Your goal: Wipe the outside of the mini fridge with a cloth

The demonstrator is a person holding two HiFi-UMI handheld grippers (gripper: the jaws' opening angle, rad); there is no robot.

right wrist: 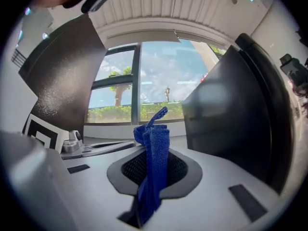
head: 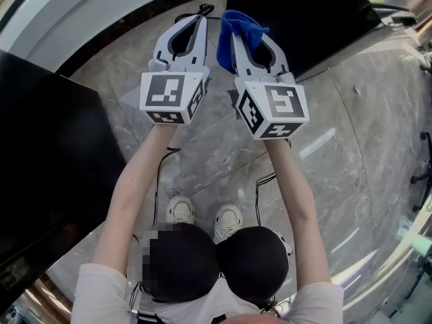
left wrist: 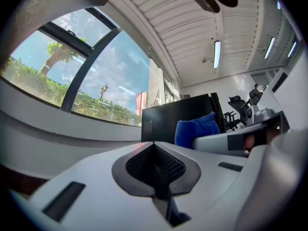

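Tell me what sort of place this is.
Probably an office or showroom interior: polished marble floor, tall curved windows looking onto trees, and office chairs in the background.

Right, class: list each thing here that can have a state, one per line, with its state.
left gripper: jaws together, nothing between them.
right gripper: jaws shut on the blue cloth.
blue cloth: bunched, pinched between the jaws, one end sticking up past them.
black cabinet: to the right of the cloth, not touched by it; door state cannot be told.
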